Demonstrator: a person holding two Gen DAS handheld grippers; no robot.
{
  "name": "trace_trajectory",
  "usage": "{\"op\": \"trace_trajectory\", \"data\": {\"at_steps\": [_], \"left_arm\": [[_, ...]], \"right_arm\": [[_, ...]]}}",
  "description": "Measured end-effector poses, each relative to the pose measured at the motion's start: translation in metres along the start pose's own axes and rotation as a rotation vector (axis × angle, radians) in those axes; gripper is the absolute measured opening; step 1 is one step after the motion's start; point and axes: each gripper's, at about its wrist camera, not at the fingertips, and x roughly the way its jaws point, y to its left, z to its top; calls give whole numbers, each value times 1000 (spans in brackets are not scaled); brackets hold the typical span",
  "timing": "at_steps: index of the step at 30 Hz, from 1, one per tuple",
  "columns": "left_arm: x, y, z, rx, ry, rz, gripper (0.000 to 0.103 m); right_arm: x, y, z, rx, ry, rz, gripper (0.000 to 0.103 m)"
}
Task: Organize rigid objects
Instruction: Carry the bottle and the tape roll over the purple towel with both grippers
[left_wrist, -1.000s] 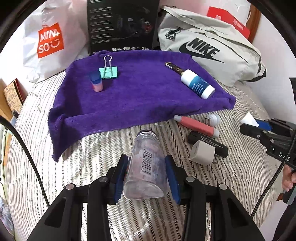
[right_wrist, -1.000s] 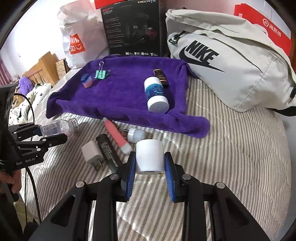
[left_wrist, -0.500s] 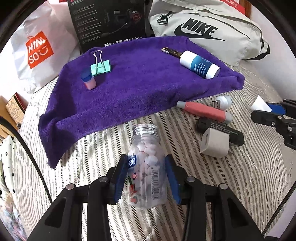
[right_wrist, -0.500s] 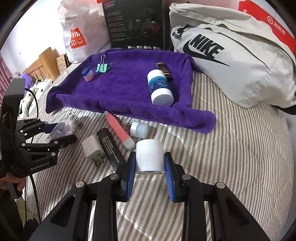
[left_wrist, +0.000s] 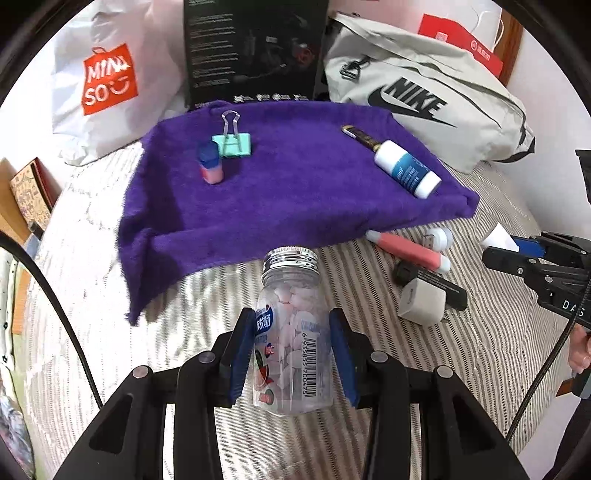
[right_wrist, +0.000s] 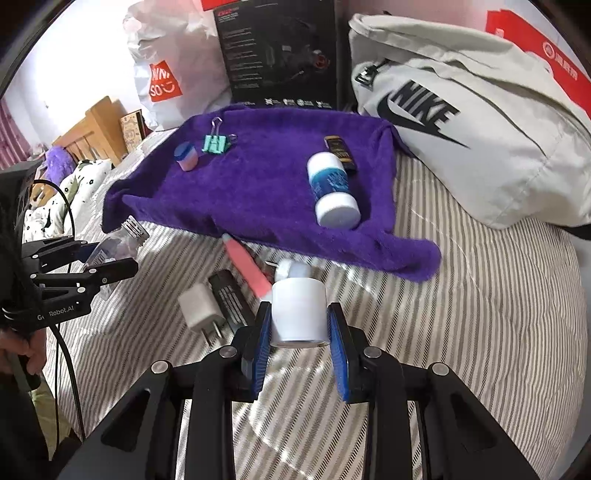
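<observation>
Left gripper (left_wrist: 292, 354): blue pads pinching a clear candy bottle (left_wrist: 291, 332) at mid-body, lower centre of the left wrist view. Metal screw cap pointing away from the camera toward the purple towel (left_wrist: 295, 192); barcode label on the right flank, pale tablets visible inside. Bottle over the striped bedding (left_wrist: 480, 369), just short of the towel's near edge.

Right gripper (right_wrist: 299, 332): blue pads clamped on a white cylindrical container (right_wrist: 298, 308), lower centre of the right wrist view, over the striped bedding and near the loose items.

On the towel, centre of both views:
- mint binder clip (left_wrist: 232, 142), upper left area
- small pink-and-blue container (left_wrist: 209, 164), just beside the clip, nearer the camera
- white-and-blue bottle (left_wrist: 406, 171) lying on its side, right area
- dark slim item (left_wrist: 360, 134) touching the bottle's far end; type not discernible

On the bedding, right of centre in the left wrist view, below the towel edge:
- pink tube (left_wrist: 408, 249)
- small white round item (left_wrist: 439, 238) just beside it
- black rectangular bar (left_wrist: 430, 284)
- white plug adapter (left_wrist: 421, 306) touching the bar

Top of frame, behind the towel: white Miniso bag (left_wrist: 107, 85) upper left, black box (left_wrist: 255, 51) upper centre, grey Nike bag (left_wrist: 424, 96) upper right.

A hand (right_wrist: 22, 350) on the left gripper's handle at the left edge of the right wrist view.
</observation>
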Motion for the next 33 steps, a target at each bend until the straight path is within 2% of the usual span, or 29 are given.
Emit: {"op": "trace_trajectory", "data": {"at_steps": [11, 21, 33], "left_arm": [[-12, 23, 21, -15, -28, 24, 39], [-8, 51, 59, -62, -48, 42, 39], [34, 92, 97, -156, -4, 90, 39]], "right_arm": [[5, 10, 28, -22, -14, 40, 30], [21, 10, 70, -44, -33, 41, 30], [66, 10, 108, -80, 7, 23, 30]]}}
